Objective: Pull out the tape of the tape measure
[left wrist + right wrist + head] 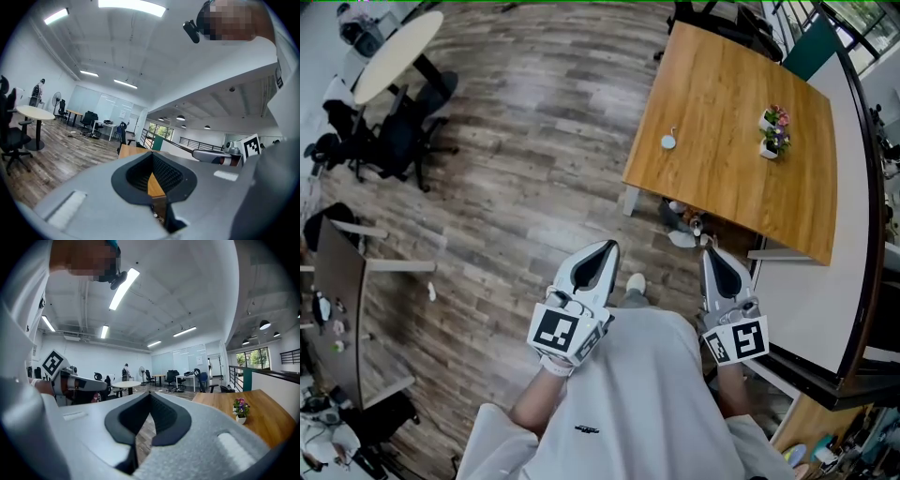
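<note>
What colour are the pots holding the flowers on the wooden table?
White, both pots; the head view shows them best.

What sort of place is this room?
Most likely an open-plan office: black office chairs beside a round table, a large wooden table, and ceiling strip lights.

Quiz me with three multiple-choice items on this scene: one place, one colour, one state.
1. The small round object lies: A on the wooden table; B on the floor; C in a gripper.
2. That table's top is: A white; B black; C brown.
3. The left gripper and right gripper are: A both open; B both shut, empty; C shut on tape.
Answers: A, it sits near the table's edge; C, wood grain shows; B, jaws meet with nothing between in both gripper views.
</note>
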Tool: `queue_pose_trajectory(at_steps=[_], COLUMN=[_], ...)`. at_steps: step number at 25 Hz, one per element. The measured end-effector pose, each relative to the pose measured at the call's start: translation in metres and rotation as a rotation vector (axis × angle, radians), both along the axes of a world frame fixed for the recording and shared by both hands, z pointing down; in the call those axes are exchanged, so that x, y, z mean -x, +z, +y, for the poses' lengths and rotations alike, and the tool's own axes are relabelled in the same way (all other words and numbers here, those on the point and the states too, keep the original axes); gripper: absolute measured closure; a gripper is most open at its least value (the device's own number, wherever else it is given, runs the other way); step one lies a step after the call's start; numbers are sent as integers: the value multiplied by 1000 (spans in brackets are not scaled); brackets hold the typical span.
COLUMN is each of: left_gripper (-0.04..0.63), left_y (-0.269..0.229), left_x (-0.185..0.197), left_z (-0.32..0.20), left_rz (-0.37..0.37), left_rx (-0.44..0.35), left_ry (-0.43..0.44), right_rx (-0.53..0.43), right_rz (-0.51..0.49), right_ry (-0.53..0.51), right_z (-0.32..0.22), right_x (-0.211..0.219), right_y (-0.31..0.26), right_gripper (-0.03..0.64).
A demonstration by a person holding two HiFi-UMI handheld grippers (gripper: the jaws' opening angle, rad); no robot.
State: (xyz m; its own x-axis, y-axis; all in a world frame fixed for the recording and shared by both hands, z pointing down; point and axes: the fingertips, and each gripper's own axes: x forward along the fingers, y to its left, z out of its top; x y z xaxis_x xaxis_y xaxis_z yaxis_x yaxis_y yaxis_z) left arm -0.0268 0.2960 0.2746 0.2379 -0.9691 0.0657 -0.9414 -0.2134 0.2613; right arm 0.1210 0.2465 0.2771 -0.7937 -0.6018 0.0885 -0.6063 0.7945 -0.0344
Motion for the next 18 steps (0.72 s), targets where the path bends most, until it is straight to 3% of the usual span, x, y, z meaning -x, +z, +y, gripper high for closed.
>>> queue_pose_trajectory(at_steps=[10,18], left_gripper=[577,577], left_y=[15,15], left_x=[-39,-31], left_z=[-75,-88], left_rz=[-33,-44], left_rx=[66,117], left_ry=[4,-24], right_rx=[24,55], right_rz=[-41,-74], right_ry=[-35,-10], right_z=[-74,-89], right_x=[-24,-35], right_y=[12,15], right_gripper=[615,615])
